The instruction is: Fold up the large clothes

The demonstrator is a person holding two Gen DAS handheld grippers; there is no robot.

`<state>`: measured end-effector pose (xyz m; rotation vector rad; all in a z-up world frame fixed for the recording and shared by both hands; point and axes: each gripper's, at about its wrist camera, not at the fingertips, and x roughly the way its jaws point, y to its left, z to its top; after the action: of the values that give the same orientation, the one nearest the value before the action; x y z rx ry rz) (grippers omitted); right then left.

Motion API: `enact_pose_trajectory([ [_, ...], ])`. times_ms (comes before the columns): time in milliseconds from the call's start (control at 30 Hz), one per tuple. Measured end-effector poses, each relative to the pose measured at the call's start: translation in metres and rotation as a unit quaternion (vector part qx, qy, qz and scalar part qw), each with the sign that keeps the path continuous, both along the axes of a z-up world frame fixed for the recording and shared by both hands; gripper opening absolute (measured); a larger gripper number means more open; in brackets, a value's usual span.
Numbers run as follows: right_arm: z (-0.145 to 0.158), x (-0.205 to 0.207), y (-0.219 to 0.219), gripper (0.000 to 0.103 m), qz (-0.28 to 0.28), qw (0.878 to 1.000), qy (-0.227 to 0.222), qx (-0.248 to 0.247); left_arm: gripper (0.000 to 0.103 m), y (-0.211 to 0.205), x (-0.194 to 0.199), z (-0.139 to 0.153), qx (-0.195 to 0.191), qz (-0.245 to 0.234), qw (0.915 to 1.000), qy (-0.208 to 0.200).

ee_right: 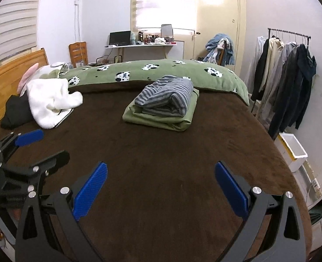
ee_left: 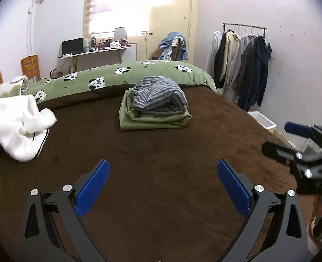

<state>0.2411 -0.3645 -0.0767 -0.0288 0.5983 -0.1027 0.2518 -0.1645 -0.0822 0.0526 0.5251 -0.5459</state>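
Note:
A folded grey striped garment (ee_left: 158, 97) (ee_right: 167, 97) lies on top of a folded green garment (ee_left: 154, 120) (ee_right: 161, 120) in the middle of the brown bed cover (ee_left: 161, 152) (ee_right: 161, 152). A crumpled white garment (ee_left: 19, 122) (ee_right: 49, 102) lies at the left. My left gripper (ee_left: 163, 183) is open and empty above the cover, near the front edge. My right gripper (ee_right: 159, 183) is open and empty too. Each gripper shows at the edge of the other's view, the right one (ee_left: 291, 139) and the left one (ee_right: 38, 146).
A green quilt with a cow print (ee_left: 128, 74) (ee_right: 156, 72) lies along the far side of the bed. A rack of hanging clothes (ee_left: 243, 65) (ee_right: 287, 83) stands at the right wall. A white bin (ee_right: 294, 150) sits on the floor. A desk (ee_right: 139, 45) and a wooden headboard (ee_right: 10, 76) stand beyond.

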Motion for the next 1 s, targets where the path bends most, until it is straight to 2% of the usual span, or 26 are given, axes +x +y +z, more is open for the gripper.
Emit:
enact_pose_trajectory([
  [267,-0.004,-0.016,0.0,0.097,-0.009,1.0,-0.001,0.002,0.097,0.0,-0.018,0.002,0.02,0.015,0.9996,-0.013],
  [500,0.002,-0.023,0.003,0.097,-0.013,1.0,-0.025,-0.006,0.097,-0.007,-0.026,0.007,0.031,0.008,0.9991,-0.027],
  [733,0.005,-0.016,-0.001,0.097,-0.015,0.999,-0.035,-0.005,0.096,-0.011,-0.016,0.006,0.024,0.006,0.9994,-0.025],
  [1000,0.009,0.017,-0.006,0.097,-0.002,0.999,-0.031,-0.02,0.097,-0.021,0.011,0.004,0.024,0.008,0.9995,-0.015],
])
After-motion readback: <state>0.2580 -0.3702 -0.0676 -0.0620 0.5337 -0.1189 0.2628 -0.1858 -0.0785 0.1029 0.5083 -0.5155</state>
